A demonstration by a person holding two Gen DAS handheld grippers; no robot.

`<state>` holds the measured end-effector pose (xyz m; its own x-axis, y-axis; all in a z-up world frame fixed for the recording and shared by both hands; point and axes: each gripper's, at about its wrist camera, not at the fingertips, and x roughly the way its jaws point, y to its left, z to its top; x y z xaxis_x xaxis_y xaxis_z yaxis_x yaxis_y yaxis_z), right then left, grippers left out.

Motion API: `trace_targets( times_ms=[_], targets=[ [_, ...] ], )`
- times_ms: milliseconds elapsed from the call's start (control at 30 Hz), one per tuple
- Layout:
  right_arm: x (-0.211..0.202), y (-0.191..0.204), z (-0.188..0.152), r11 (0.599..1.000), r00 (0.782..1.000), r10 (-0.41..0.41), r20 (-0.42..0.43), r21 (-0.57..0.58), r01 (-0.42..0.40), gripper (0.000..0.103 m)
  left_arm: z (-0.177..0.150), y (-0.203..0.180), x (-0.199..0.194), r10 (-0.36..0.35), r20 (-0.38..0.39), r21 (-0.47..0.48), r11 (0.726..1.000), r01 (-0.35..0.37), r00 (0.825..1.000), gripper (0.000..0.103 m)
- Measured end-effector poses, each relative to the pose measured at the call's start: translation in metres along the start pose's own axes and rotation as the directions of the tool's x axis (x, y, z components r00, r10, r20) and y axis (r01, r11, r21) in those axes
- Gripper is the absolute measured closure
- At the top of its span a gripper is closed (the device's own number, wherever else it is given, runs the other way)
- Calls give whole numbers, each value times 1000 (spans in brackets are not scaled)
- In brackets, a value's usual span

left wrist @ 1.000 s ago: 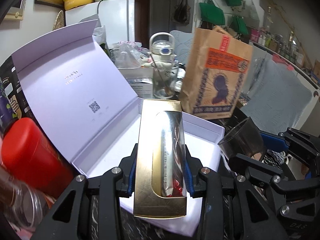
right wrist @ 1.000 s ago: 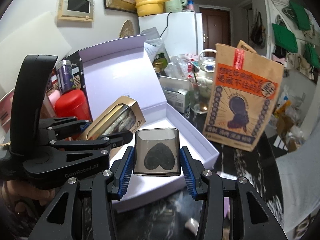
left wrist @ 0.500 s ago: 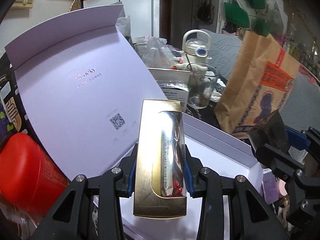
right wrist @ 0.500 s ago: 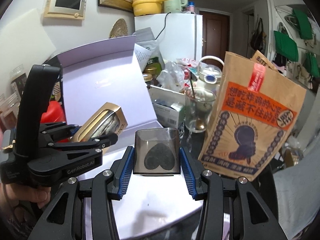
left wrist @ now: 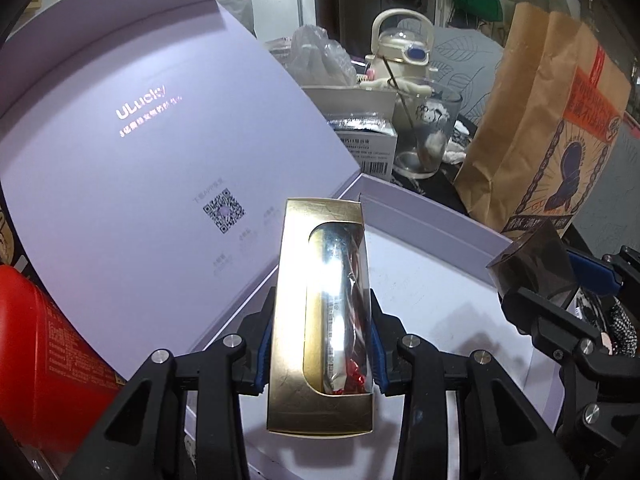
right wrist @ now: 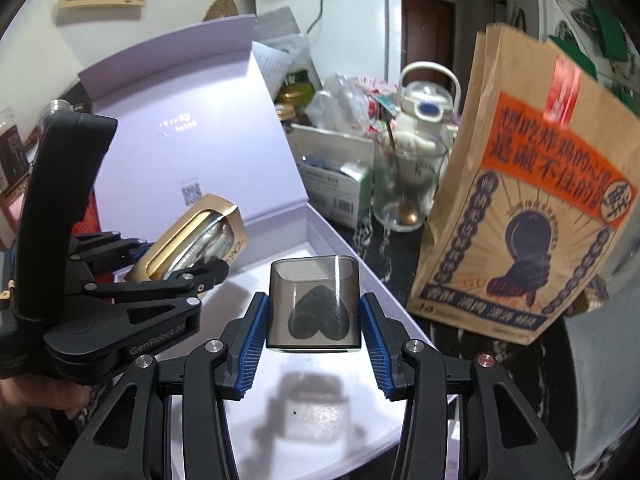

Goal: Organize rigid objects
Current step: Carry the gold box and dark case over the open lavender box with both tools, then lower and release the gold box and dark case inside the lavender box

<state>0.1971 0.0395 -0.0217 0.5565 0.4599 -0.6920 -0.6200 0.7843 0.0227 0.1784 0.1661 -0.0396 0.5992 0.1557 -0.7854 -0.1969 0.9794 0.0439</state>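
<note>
The left tool (left wrist: 322,354) clamps a stiff, light gold cardboard window box (left wrist: 322,320) by its sides; the right tool (right wrist: 314,322) pinches a smooth, likely slippery smoky translucent plastic case (right wrist: 314,306) above the open white gift box (right wrist: 320,408).

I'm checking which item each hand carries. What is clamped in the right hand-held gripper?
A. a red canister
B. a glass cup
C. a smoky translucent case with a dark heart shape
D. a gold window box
C: the right hand-held gripper clamps the smoky translucent case over the open white box.
</note>
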Motion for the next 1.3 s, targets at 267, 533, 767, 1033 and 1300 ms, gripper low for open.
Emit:
trace_targets(
  times_ms=[267, 533, 767, 1033, 1300],
  targets=[
    [16, 2, -5, 1000, 999, -24, -49, -4, 24, 57, -4, -3, 18, 13, -60, 13, 1000, -12, 998, 65],
    [25, 2, -11, 999, 995, -47, -92, -5, 47, 57, -5, -6, 21, 23, -69, 37, 999, -21, 997, 65],
    [5, -6, -11, 997, 995, -75, -70, 11, 76, 37, 0, -9, 23, 3, -110, 8, 1000, -2, 994, 63],
    [-27, -24, -18, 990, 990, -131, -57, 44, 133, 37, 5, -14, 6, 23, -67, 11, 1000, -23, 997, 11],
    [-54, -38, -23, 986, 990, -136, -33, 89, 139, 37, 8, -23, -20, -6, -30, 13, 1000, 6, 1000, 11]
  ],
)
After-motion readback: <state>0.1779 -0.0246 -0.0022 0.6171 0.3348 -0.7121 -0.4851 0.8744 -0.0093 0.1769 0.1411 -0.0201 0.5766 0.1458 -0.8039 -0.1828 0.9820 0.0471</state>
